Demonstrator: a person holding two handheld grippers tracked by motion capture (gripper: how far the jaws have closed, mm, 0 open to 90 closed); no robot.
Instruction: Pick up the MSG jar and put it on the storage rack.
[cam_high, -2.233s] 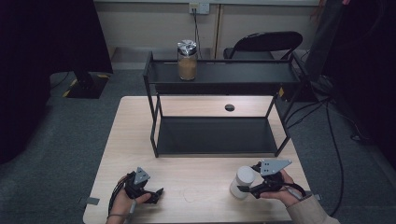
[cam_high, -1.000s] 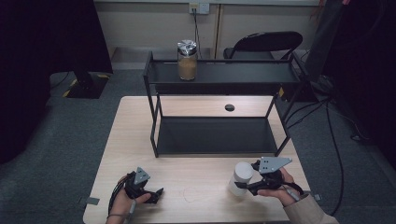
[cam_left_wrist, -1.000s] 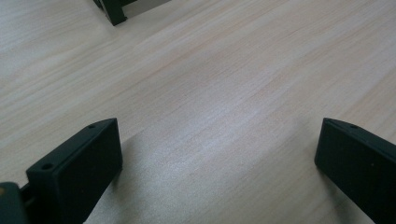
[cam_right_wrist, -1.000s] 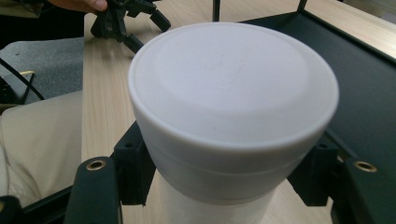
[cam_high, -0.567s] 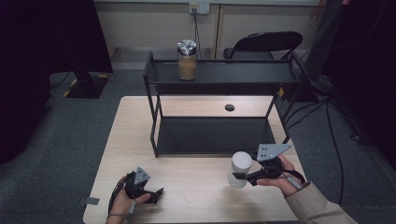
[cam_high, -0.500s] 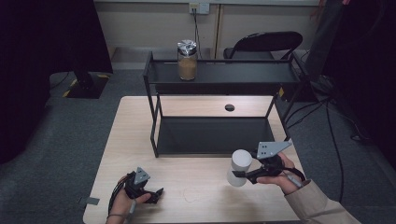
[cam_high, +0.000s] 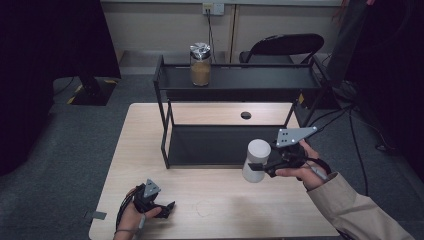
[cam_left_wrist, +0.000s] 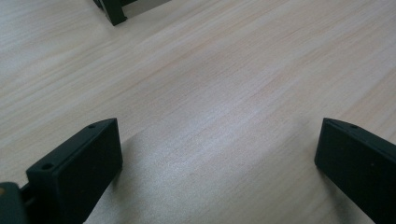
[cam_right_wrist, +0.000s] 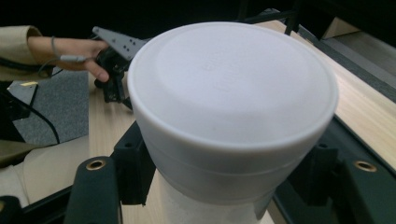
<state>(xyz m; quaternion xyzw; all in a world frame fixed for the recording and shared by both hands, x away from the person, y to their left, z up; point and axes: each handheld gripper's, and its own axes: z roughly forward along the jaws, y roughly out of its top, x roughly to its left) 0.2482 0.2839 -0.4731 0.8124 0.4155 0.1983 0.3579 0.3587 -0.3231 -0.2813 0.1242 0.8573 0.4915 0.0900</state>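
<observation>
From the high view, the right hand-held gripper (cam_high: 270, 167) has lifted the white container (cam_high: 256, 160) off the surface (cam_high: 220, 210). A couple of seconds back the container sat low near the front right edge; now it hangs higher and closer to the black shelf rack (cam_high: 235, 82), just in front of its lower tier. I judge the pick-up finished and the carry toward the rack under way. The jar (cam_high: 200, 64) of brown contents stands on the top shelf at its left end, well apart from the container. The left hand-held gripper (cam_high: 167, 207) rests at the near left of the surface, where it was before.

In the left gripper view, its jaws stand wide apart with nothing between them, just bare wood surface (cam_left_wrist: 210, 93) beneath.

In the right gripper view, the container (cam_right_wrist: 231, 107) is close up, lid end toward the camera, with the jaws clamped on its sides just below the lid. The left hand-held gripper (cam_right_wrist: 116, 88) shows farther off, with the person's hand on it.
</observation>
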